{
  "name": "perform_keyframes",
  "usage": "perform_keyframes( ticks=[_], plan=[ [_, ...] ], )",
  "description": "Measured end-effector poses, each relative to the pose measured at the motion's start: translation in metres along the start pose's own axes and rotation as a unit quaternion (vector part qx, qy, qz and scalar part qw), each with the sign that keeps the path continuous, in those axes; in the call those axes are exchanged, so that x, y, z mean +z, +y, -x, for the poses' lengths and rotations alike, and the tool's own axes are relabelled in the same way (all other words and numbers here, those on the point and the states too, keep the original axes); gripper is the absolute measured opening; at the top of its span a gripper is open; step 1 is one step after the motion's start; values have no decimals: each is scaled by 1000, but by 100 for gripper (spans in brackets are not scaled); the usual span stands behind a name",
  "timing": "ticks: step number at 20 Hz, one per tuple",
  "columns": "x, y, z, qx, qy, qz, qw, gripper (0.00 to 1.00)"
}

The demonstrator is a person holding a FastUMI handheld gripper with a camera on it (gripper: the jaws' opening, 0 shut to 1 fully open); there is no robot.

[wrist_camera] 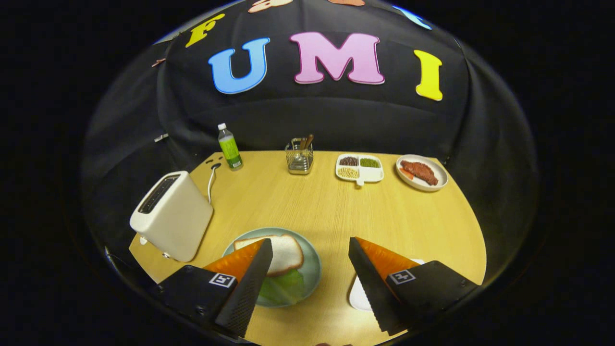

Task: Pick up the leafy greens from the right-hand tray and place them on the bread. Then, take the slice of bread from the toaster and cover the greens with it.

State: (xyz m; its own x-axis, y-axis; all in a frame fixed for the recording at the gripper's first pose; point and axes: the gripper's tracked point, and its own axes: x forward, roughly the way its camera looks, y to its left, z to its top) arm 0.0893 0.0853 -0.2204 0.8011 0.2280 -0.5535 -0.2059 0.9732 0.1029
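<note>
Gripper (310,250): fingers spread wide, empty, lower centre
Pale green round plate (313,269): lower centre, by the left finger
White bread slice (284,253): on plate, over green leafy lettuce (283,287)
Cream boxy toaster (171,215): left of plate

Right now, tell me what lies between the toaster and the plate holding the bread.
Bare wooden table: in the gripper view nothing sits between the toaster and the plate with the bread. The claw is open, holding nothing.

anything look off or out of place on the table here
Slightly: the leafy greens lie on the plate beside the bread, sticking out past its near edge, not on top. The gripper is open, holding nothing.
</note>
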Motion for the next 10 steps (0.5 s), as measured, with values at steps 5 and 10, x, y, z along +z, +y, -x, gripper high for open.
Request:
perform_keyframes(
  ticks=[5,10],
  plan=[
    [61,-23,47,25,-79,-17,996,99],
    [101,-48,91,29,-139,-17,990,99]
  ],
)
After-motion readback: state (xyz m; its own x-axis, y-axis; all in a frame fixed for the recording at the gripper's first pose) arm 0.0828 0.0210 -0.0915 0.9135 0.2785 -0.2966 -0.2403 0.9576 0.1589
